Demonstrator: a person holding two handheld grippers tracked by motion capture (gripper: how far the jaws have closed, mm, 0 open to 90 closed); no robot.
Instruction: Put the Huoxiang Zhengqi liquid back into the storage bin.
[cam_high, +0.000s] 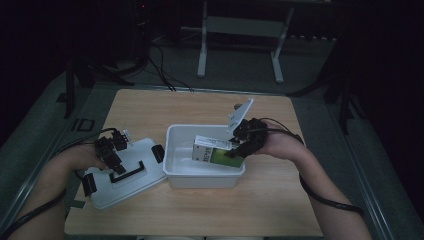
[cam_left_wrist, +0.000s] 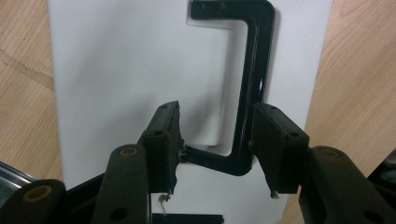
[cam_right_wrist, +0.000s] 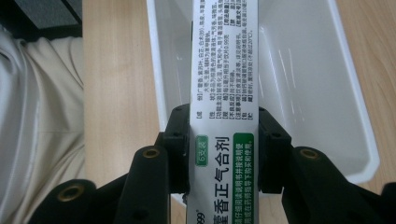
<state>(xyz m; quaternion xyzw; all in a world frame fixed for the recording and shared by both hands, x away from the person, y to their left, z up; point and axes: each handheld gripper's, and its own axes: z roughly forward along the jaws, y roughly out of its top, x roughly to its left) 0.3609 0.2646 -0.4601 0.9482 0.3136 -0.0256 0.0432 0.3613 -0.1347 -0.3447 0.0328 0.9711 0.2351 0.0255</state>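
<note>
A carton (cam_right_wrist: 224, 116) printed in green and white is clamped across its narrow width between the jaws of the right tool (cam_high: 240, 148), and is held inside the white bin (cam_high: 176, 150) at mid-worktop (cam_high: 280, 210), its long axis running left to right, away from the tool. The left tool (cam_left_wrist: 215, 144) is held open over the white lid (cam_high: 145, 150), which lies flat left of the bin, its jaws straddling the lid's black handle (cam_left_wrist: 247, 93).
</note>
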